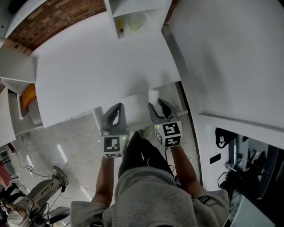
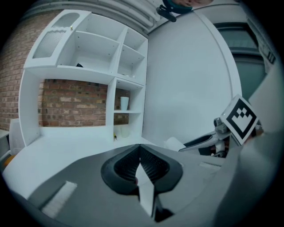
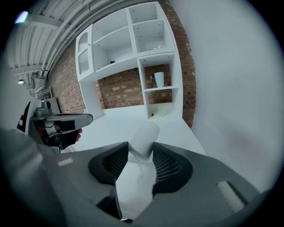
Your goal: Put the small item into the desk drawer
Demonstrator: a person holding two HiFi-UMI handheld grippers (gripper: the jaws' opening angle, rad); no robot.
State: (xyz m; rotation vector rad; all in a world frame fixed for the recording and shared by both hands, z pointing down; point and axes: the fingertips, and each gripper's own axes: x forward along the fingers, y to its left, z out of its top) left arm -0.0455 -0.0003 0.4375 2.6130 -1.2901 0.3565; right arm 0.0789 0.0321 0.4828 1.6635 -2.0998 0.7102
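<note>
The small item is a short white cylinder [image 1: 152, 95], held over the front edge of the white desk [image 1: 97, 66]. My right gripper [image 1: 156, 104] is shut on it; in the right gripper view the cylinder [image 3: 144, 138] sits tilted between the two dark ribbed pads [image 3: 165, 165]. My left gripper [image 1: 116, 108] hovers beside it at the desk's front edge, shut on nothing, its pads [image 2: 151, 166] meeting. A white panel [image 1: 126, 101] shows just under the desk edge between the grippers; whether it is the drawer front I cannot tell.
A white shelf unit [image 1: 133, 11] stands at the desk's back with a pale cup [image 1: 135, 21] and a yellow thing [image 1: 120, 30]. A white cup [image 3: 159, 79] sits on a shelf. A white wall panel [image 1: 230, 57] rises at right. An orange seat [image 1: 28, 97] is at left.
</note>
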